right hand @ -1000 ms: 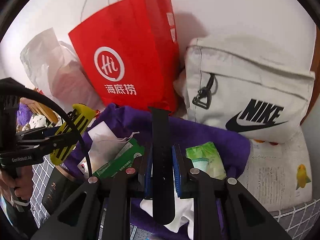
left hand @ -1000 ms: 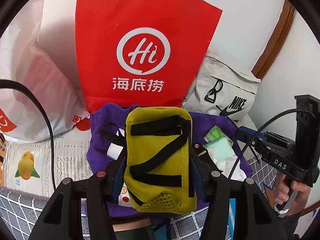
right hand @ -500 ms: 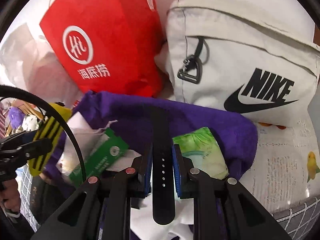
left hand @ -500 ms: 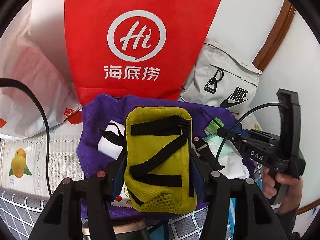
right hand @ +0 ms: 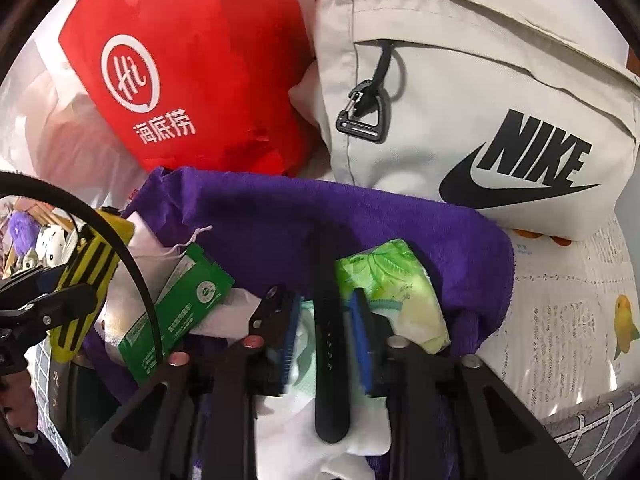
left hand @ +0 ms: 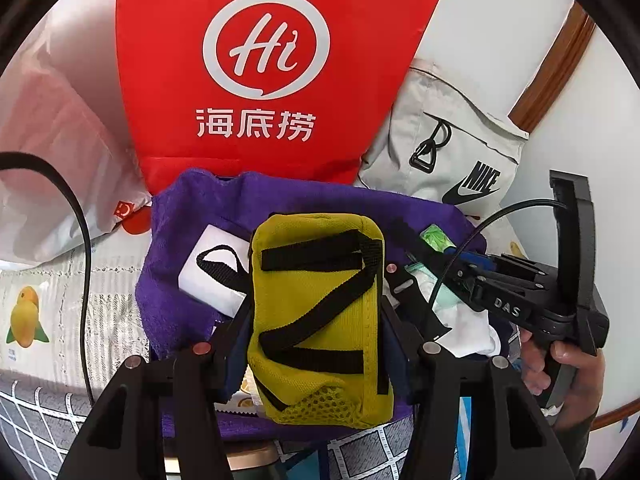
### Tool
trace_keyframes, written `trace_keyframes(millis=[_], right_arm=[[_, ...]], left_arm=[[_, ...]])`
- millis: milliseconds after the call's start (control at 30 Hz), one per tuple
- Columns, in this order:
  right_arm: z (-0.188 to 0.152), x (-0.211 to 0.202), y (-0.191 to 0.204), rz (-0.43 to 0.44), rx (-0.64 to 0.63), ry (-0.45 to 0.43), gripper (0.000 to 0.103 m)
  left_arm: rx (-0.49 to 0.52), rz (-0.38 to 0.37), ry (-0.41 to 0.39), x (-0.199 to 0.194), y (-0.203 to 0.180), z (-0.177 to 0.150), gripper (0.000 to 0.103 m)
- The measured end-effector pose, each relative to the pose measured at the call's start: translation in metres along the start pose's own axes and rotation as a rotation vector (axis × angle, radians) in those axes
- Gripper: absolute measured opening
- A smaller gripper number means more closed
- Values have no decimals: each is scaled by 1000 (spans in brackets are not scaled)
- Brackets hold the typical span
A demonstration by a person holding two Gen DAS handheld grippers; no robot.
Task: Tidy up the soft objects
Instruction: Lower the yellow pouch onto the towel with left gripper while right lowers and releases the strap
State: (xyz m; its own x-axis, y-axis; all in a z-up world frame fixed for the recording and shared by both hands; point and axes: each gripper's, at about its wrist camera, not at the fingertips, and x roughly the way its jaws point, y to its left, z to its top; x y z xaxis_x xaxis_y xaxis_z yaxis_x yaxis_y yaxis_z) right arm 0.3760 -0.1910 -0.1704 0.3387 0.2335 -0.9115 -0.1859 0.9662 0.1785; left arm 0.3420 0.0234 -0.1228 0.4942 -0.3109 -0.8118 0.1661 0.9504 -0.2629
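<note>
Yellow pouch (left hand: 316,312) clamped in left gripper (left hand: 316,344) above purple cloth (right hand: 280,216); right gripper (right hand: 326,332) jaws opening, black strap (right hand: 328,360) loose between them, red bag (left hand: 276,68) at 12 o'clock.

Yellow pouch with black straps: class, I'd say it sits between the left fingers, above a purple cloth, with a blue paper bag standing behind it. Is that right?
One detail is wrong: the paper bag behind is red, not blue, as the left wrist view shows. The rest holds: the yellow pouch sits between the left fingers, above the purple cloth.
</note>
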Motion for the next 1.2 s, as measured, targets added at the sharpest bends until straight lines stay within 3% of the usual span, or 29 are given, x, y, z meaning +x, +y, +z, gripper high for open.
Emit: trace_keyframes(millis=[267,500,1200], right_arm=[[3,-42,5,60,-21,-76,48],[3,-62,8,61,-39,-117,49],[3,-62,13,45,-59,-95,50]], left_arm=[[-16,-9,19,9,-4,0,55],[-28,6,43,18,-5,-1,56],[17,94,73,38,-16,-1,62]])
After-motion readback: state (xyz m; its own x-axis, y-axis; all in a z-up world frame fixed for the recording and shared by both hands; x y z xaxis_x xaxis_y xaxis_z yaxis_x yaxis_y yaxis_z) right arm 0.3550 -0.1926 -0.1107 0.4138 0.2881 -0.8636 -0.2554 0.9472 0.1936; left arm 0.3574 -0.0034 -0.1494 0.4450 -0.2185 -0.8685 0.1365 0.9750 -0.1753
